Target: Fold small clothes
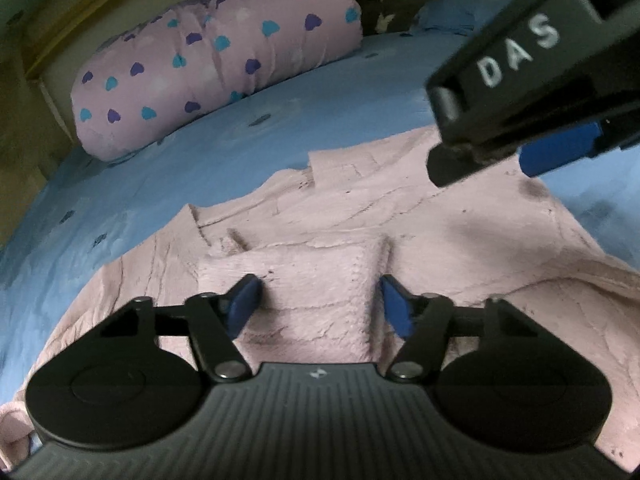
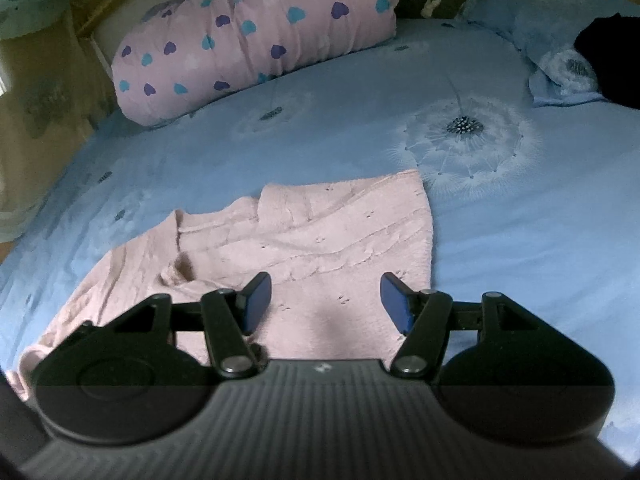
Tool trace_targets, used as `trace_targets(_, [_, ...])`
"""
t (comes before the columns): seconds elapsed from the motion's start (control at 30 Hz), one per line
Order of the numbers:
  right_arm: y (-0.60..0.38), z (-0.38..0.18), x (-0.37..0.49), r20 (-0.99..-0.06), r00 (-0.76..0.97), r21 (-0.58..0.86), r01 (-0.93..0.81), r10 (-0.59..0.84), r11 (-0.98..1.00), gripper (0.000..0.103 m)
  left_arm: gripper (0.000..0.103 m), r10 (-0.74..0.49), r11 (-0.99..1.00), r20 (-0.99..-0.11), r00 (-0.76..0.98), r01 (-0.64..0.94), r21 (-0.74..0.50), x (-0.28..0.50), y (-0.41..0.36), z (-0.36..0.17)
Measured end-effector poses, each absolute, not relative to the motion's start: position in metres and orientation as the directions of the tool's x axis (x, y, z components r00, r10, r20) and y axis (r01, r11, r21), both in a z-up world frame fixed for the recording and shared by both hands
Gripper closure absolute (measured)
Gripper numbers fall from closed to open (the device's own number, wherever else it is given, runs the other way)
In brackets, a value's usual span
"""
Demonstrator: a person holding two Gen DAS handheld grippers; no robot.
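A fuzzy pale pink garment lies partly folded on the blue bedsheet; it also shows in the right wrist view. My left gripper is open, low over the garment, its blue pads on either side of a raised fold of the cloth. My right gripper is open and empty above the garment's near part. The right gripper's body shows in the left wrist view at the upper right, above the garment's far right part.
A rolled pink blanket with blue and purple hearts lies at the back of the bed. A blue pillow with a dark item on it sits at the back right. The sheet has a dandelion print.
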State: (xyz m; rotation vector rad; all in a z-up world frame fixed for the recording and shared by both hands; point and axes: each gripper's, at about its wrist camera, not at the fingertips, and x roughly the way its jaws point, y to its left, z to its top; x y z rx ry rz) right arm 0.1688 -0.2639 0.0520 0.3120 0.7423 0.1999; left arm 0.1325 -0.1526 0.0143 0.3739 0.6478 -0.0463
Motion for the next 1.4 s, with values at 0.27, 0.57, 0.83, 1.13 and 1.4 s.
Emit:
trace_targets(0.27, [-0.255,0.048,0.17,-0.655,0.701,0.308,-0.096,0.284,0.947,0.039,0.08,0.032,0.974,-0.569,0.821,0.101,0.201,0.129,-0.112,0.044])
trace_targets(0.57, [-0.249,0.045,0.171,-0.669,0.687,0.288,-0.113,0.284,0.951,0.039,0.08,0.151,0.984,-0.538,0.829,-0.075,0.161,0.132,-0.033,0.068])
trace_targets(0.83, [-0.243,0.038,0.175,-0.693,0.666,0.263,-0.124,0.276,0.957,0.04,0.074,0.172,0.984,-0.622,0.764,-0.16,0.075,0.14,0.033,0.048])
trace_targets(1.13, [-0.241,0.037,0.173,-0.697,0.665,0.238,-0.136,0.266,0.962,0.04,0.027,0.121,0.991,-0.594,0.795,-0.135,0.02,0.137,0.051,0.051])
trace_targets(1.4, [-0.249,0.034,0.177,-0.698,0.676,0.244,-0.086,0.237,0.966,0.04,0.028,0.153,0.988,-0.593,0.79,-0.12,0.095,0.153,0.056,0.036])
